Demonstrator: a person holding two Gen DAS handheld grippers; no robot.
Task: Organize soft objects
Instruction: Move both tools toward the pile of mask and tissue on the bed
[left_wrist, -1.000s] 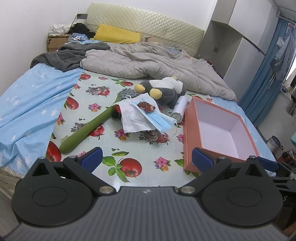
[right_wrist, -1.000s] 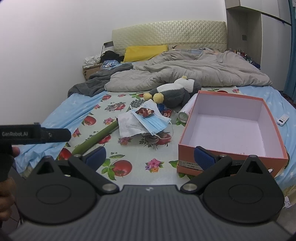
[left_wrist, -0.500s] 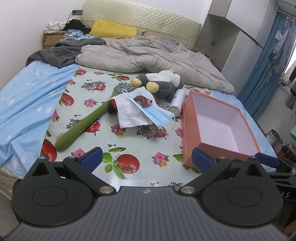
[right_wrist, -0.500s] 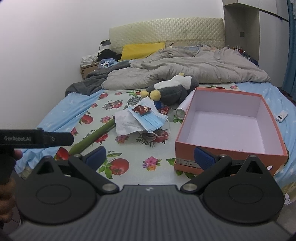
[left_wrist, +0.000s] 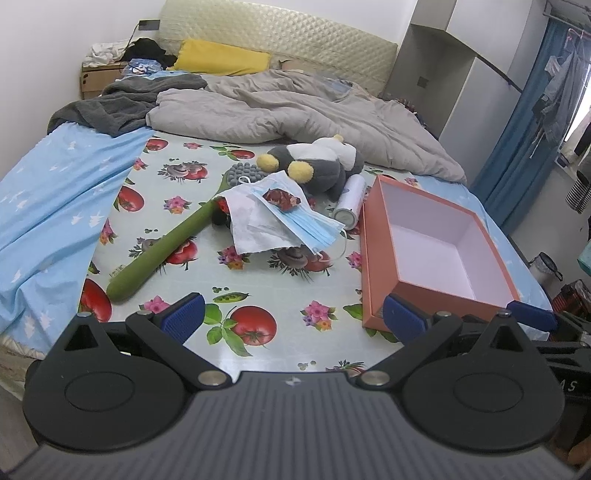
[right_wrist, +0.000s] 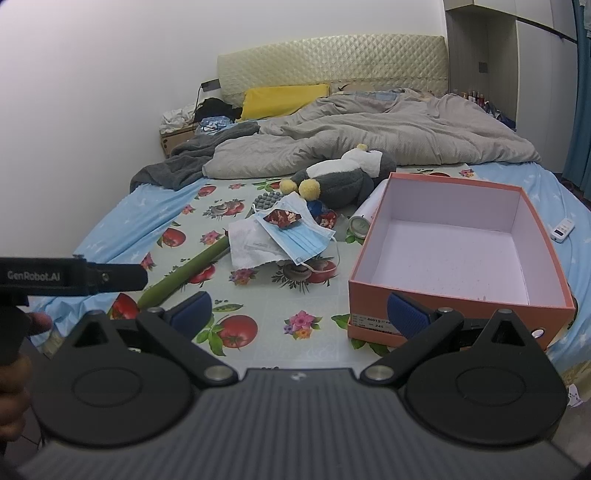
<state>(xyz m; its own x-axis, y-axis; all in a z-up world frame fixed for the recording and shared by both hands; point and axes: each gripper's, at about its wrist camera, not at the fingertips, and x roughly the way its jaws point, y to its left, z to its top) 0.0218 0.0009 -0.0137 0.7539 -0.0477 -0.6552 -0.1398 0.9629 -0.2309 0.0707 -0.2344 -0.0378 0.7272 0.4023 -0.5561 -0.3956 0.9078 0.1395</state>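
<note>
The face mask and plush penguin lie left of the orange box on the bed, well ahead of both tools; the left tool and right tool hover wide open, empty.

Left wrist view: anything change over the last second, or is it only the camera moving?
Only the grippers moved. The left gripper and right gripper eased forward over the bed, both open and empty. Nothing grasped or released. The penguin plush, face masks, green massage stick and orange box lie as before.
</note>
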